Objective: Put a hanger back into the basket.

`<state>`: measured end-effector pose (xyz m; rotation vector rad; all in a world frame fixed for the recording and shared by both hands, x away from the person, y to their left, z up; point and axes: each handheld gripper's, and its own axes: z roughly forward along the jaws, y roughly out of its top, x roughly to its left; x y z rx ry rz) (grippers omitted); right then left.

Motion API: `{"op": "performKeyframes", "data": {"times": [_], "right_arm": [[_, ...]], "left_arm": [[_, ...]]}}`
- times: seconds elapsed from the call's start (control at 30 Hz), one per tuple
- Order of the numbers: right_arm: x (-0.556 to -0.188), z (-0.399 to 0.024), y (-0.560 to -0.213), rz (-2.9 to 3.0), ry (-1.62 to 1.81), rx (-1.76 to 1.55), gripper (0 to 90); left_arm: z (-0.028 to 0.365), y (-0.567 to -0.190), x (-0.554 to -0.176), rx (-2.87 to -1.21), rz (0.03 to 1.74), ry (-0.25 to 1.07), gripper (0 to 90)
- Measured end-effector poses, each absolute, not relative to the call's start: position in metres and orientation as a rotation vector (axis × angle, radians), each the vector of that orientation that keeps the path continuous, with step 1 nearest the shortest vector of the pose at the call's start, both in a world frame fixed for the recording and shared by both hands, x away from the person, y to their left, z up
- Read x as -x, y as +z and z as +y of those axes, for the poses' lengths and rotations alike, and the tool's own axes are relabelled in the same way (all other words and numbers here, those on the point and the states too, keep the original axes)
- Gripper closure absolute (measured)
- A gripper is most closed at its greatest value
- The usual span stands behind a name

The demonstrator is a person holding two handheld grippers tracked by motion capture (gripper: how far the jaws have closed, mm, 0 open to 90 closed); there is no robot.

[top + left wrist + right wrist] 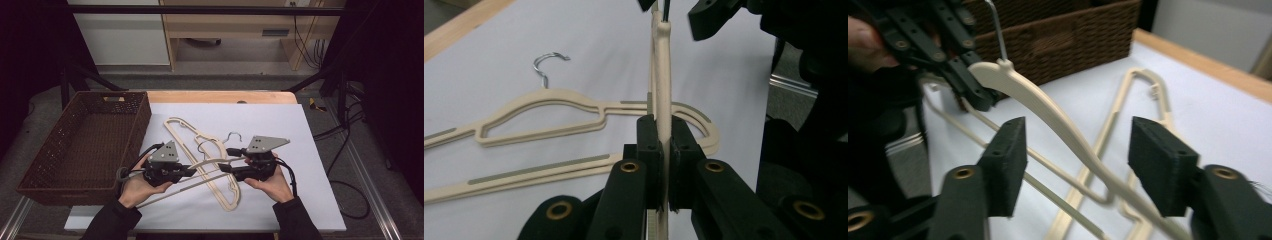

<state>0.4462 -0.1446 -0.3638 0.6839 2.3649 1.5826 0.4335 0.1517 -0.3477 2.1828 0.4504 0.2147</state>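
A cream hanger (212, 161) is held up off the white sheet between both hands. My left gripper (192, 171) is shut on it; in the left gripper view the pads (648, 137) press both sides of the hanger's thin arm (663, 75) near the metal hook. My right gripper (1078, 160) stands open, its pads (1007, 155) wide apart on either side of the same hanger's shoulder (1048, 107) without touching it. A second cream hanger (200, 136) with a metal hook (233, 135) lies flat on the sheet beneath.
A brown wicker basket (137, 137) stands at the left of the table, close behind my left gripper (970, 90). The white sheet (280, 200) covers the table, with a bare wooden strip (220, 96) along the far edge. Cables trail off the right side.
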Motion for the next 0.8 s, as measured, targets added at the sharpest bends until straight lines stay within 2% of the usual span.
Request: {"op": "performKeyframes", "data": {"times": [0.13,0.3,0.8], "right_arm": [[-0.441,-0.163,-0.362,2.251,1.591,-0.773,25.6],[-0.435,-0.186,-0.368,2.142,1.559,-0.891,16.0],[-0.427,-0.235,-0.39,1.973,1.532,-1.122,8.9]], "left_arm": [[0.159,-0.335,-0.431,-2.138,0.509,0.281,86.2],[0.172,-0.315,-0.432,-2.09,0.567,0.35,86.2],[0.226,-0.253,-0.434,-2.0,0.594,0.509,86.2]]}}
